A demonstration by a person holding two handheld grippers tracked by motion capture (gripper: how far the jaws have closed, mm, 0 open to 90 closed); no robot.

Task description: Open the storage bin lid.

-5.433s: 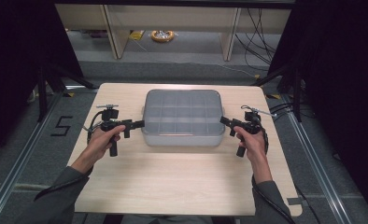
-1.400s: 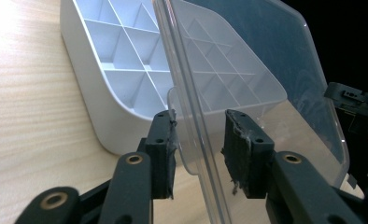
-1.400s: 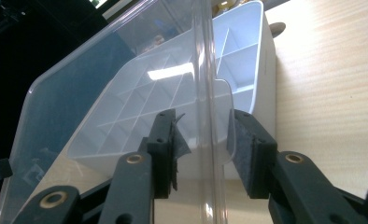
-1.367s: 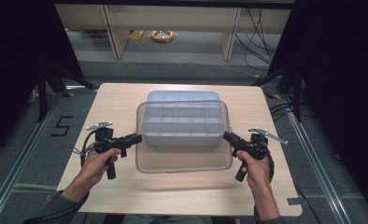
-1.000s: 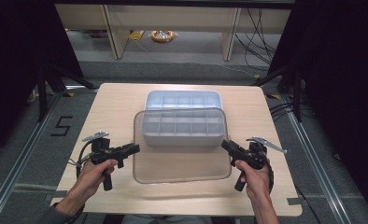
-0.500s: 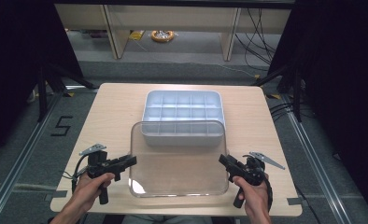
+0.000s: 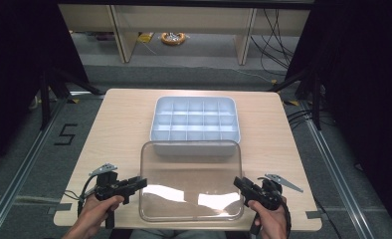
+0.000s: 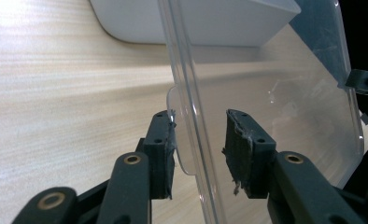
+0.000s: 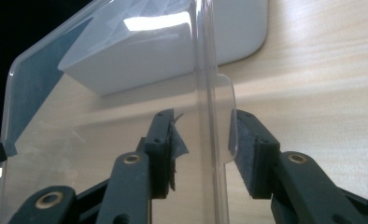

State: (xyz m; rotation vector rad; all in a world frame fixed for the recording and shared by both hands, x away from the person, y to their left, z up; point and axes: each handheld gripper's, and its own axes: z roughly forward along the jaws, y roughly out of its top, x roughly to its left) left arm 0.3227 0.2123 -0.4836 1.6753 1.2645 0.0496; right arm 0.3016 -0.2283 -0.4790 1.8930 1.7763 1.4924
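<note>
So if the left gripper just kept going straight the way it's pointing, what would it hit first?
The clear lid: its edge already sits between the left gripper's open fingers. Pushing on would probably shove the lid sideways toward the right gripper at its other edge.

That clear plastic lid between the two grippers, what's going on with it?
A person holds the clear plastic lid by its two side edges, the left gripper and the right gripper each straddling a small tab with jaws apart. The lid sits at the near edge of the wooden table, off the white compartmented tray, which stands uncovered behind it.
</note>
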